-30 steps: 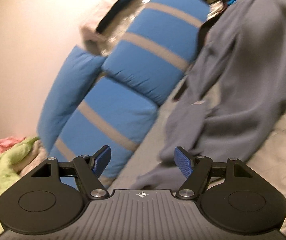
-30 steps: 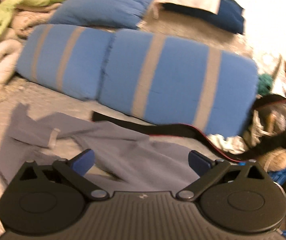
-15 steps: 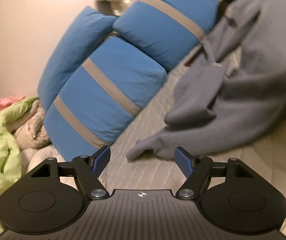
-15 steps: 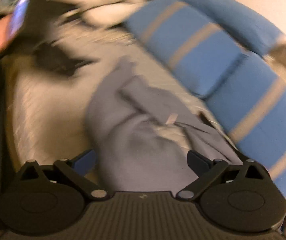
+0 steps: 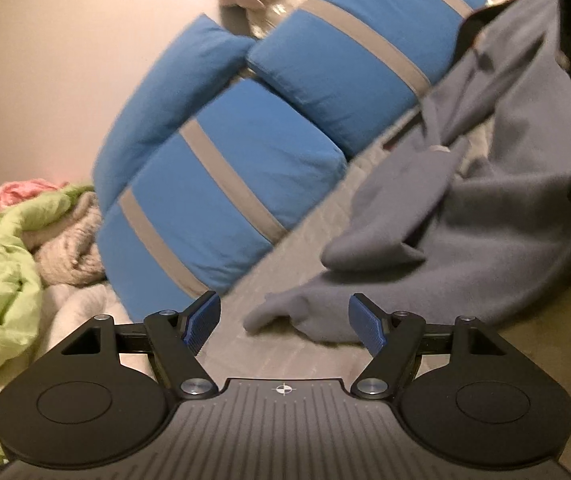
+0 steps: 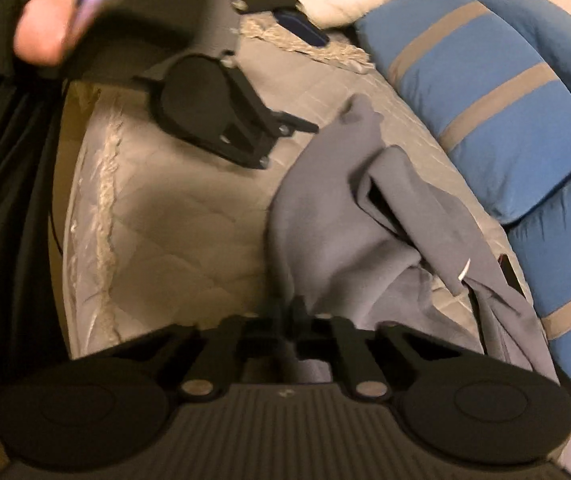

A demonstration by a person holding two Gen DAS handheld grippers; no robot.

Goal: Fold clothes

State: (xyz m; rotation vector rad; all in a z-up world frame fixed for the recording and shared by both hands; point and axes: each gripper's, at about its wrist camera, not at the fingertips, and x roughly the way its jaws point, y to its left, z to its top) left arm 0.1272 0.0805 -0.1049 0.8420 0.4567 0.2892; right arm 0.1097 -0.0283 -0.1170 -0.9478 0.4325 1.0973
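Note:
A grey long-sleeved garment (image 5: 485, 208) lies crumpled on the quilted mattress (image 5: 293, 248), one sleeve folded over its body. My left gripper (image 5: 284, 322) hovers low over the mattress with its blue pads wide apart. The sleeve's end (image 5: 273, 314) lies just ahead, between them and untouched. In the right wrist view the garment (image 6: 345, 232) spreads beside the pillows. My right gripper (image 6: 289, 312) is shut on its near edge, fingers pinched together on the cloth. The left gripper (image 6: 309, 80) also shows there, open near the sleeve tip.
Blue pillows with grey stripes (image 5: 225, 184) (image 6: 485, 100) line the far side of the mattress. A heap of green, pink and beige clothes (image 5: 9, 248) sits at the left. A person's hand (image 6: 41, 36) and dark clothing stand past the mattress edge (image 6: 101, 200).
My right gripper swung round, dropped to the garment's near edge, and its jaws went from wide open to shut on the cloth. My left gripper sank closer to the sleeve's end, still open.

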